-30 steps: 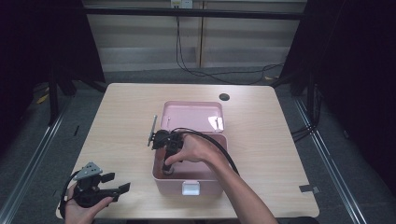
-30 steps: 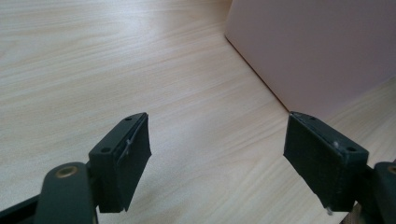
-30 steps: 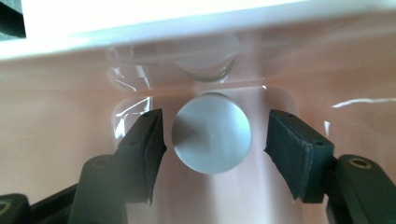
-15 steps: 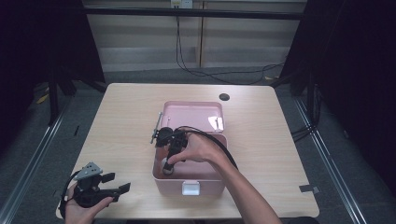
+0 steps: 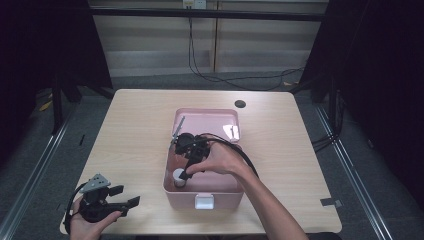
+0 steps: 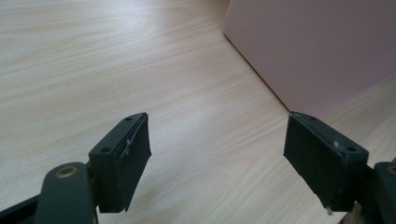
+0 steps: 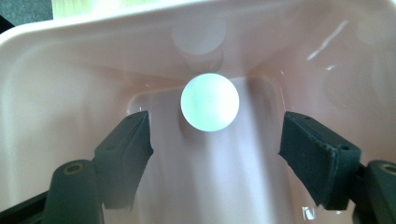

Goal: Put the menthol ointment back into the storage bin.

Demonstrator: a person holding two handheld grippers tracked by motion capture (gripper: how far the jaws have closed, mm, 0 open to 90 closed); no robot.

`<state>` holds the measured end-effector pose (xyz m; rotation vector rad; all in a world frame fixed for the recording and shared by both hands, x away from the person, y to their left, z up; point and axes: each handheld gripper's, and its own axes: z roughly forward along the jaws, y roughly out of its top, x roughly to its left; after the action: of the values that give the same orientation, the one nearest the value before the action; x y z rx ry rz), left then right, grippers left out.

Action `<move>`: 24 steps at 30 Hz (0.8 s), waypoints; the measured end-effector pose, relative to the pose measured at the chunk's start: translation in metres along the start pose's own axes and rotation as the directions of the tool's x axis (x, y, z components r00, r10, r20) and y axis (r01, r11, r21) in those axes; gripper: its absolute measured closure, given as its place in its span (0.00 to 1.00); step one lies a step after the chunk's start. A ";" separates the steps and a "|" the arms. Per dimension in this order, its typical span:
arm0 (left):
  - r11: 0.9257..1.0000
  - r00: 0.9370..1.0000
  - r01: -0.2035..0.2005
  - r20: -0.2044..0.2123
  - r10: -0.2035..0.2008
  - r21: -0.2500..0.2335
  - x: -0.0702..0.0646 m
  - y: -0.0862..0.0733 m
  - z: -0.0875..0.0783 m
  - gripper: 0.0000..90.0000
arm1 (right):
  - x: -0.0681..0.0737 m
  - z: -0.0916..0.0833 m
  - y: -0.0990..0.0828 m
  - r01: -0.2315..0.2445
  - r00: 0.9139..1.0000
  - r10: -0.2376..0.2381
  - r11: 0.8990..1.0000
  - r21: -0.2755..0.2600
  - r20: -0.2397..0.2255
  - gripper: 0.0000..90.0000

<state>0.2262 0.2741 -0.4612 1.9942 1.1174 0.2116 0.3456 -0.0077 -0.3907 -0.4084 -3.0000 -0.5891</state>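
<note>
Light wooden table (image 5: 135, 125) — pink bin (image 5: 202, 192) at centre, dark round spot (image 5: 240, 104) behind

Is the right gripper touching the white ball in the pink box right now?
Apart. In the right gripper view, the right gripper has its jaws spread wide, just opened, with pink box floor showing between each pad and the white ball.

A white ball (image 7: 209, 102) lies loose on the floor of the pink bin (image 5: 220, 190), near its front-left corner.
</note>
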 end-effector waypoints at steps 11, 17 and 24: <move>1.000 1.000 0.003 0.005 -0.003 0.004 0.000 0.000 0.001 0.25 | 0.006 -0.017 -0.016 -0.027 0.999 0.029 0.998 -0.062 0.034 0.30; 1.000 1.000 0.005 0.005 -0.005 0.007 0.000 0.001 0.002 0.25 | 0.005 -0.029 -0.033 -0.069 0.996 0.076 0.991 -0.114 0.053 0.31; 1.000 1.000 -0.004 0.009 0.004 0.015 -0.001 0.001 0.003 0.25 | 0.007 -0.039 -0.055 -0.093 0.991 0.109 0.978 -0.187 0.076 0.31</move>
<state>0.2281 0.2715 -0.4625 2.0093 1.1122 0.1968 0.3243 -0.0696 -0.3734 -0.6090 -2.9927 -0.8625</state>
